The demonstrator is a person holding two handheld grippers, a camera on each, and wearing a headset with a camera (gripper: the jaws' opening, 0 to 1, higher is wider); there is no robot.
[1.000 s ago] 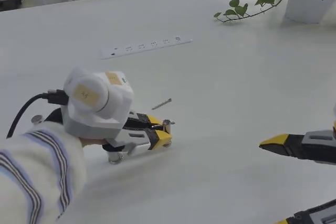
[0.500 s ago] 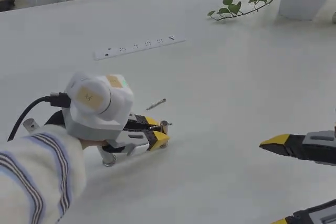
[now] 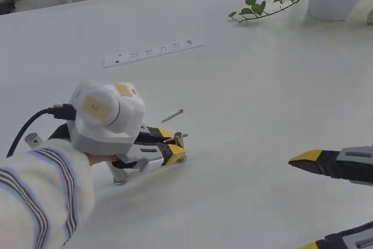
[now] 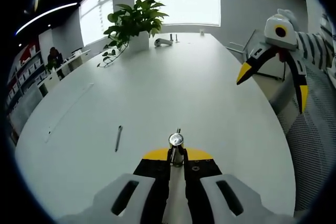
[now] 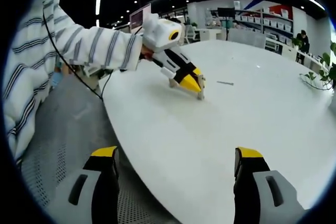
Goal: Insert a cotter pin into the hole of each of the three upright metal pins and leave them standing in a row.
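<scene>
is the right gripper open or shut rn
Open. The right gripper has its two yellow-tipped fingers wide apart in its own view, with bare table between them and nothing held.

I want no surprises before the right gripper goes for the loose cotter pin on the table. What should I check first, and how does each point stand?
1. Left gripper shut on the metal pin: ok.
2. Metal pin upright on the table: ok.
3. Right gripper open and empty: ok.
4. Loose cotter pin lying free, apart from the left gripper: ok.
5. Open table between the right gripper and the cotter pin: ok.
6. Hole of the held metal pin free: cannot tell, too small.
</scene>
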